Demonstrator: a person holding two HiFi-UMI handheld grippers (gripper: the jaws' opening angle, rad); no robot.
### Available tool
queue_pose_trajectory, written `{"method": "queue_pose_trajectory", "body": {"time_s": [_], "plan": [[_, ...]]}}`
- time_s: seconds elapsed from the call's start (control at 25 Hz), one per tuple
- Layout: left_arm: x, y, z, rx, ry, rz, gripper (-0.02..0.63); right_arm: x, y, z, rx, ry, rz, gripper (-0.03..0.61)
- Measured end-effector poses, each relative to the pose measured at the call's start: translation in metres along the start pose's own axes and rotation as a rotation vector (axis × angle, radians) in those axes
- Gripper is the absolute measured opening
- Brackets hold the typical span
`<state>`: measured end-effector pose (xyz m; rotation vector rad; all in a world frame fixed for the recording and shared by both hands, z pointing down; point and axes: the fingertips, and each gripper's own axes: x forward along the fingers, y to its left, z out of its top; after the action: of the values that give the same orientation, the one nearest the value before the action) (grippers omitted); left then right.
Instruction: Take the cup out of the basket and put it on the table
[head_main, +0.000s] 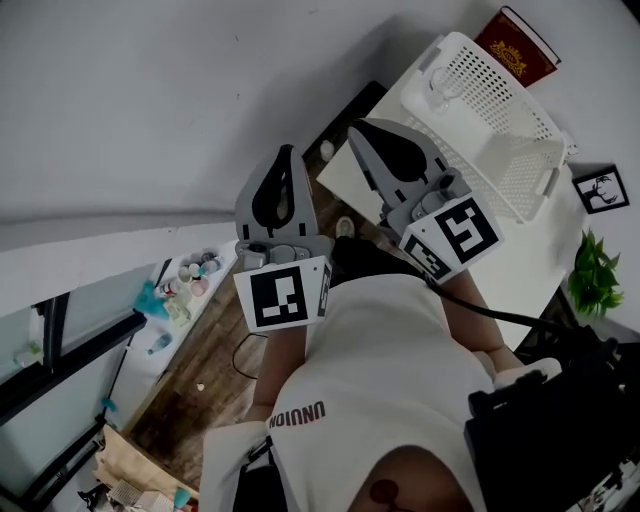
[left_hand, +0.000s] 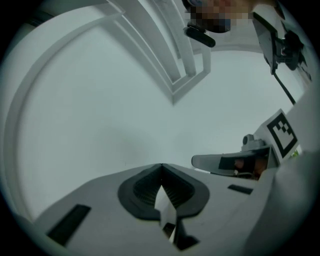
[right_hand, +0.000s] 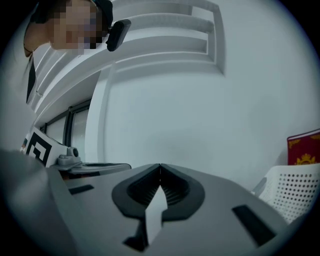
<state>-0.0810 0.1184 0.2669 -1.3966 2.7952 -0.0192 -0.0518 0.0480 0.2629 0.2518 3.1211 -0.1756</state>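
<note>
Two hand-held grippers pointed level above a brown wooden floor, with a plain white wall ahead. At the right stood a smooth white table. On it sat a white plastic basket with walls perforated in a fine grid. A red book with a gold emblem stood behind it, and a small framed picture and a green plant were nearby. The left gripper and the right gripper were both clenched, dark ribbed pads meeting – nothing between them. The cup showed only as a pale rounded shape inside the basket's far end – beyond the right gripper's tip, apart from it.
</note>
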Motion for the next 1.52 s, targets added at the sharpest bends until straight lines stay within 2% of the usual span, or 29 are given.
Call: {"method": "queue_pose_trajectory", "body": {"time_s": [0.16, 0.28, 0.48, 0.68, 0.88, 1.04, 1.12, 1.28, 1.44, 1.52], "plan": [[0.035, 0.0, 0.005, 0.007, -0.011, -0.049, 0.011, 0.014, -0.015, 0.015, 0.004, -0.053, 0.02, 0.018], [0.053, -0.009, 0.009, -0.021, -0.015, -0.092, 0.011, 0.017, -0.025, 0.019, 0.011, -0.066, 0.014, 0.018], [0.072, -0.027, 0.004, -0.018, -0.016, -0.191, 0.011, 0.011, -0.046, 0.015, 0.001, -0.04, -0.075, 0.018], [0.092, -0.044, 0.004, -0.042, -0.001, -0.29, 0.011, -0.003, -0.068, 0.019, 0.014, -0.071, -0.19, 0.018], [0.118, -0.068, 0.01, -0.015, -0.015, -0.442, 0.011, -0.018, -0.1, 0.026, 0.018, -0.094, -0.352, 0.018], [0.14, -0.09, 0.016, -0.003, -0.015, -0.569, 0.011, -0.036, -0.133, 0.027, 0.049, -0.109, -0.527, 0.018], [0.15, -0.1, 0.018, -0.018, -0.001, -0.616, 0.011, -0.045, -0.149, 0.023, 0.077, -0.099, -0.613, 0.018], [0.164, -0.113, 0.015, 0.002, 0.006, -0.715, 0.011, -0.059, -0.169, 0.015, 0.123, -0.088, -0.739, 0.018], [0.176, -0.127, 0.013, -0.037, 0.036, -0.796, 0.011, -0.075, -0.183, 0.007, 0.165, -0.087, -0.881, 0.018], [0.181, -0.133, 0.011, -0.007, 0.017, -0.845, 0.011, -0.085, -0.19, 0.003, 0.186, -0.086, -0.943, 0.018]]}}
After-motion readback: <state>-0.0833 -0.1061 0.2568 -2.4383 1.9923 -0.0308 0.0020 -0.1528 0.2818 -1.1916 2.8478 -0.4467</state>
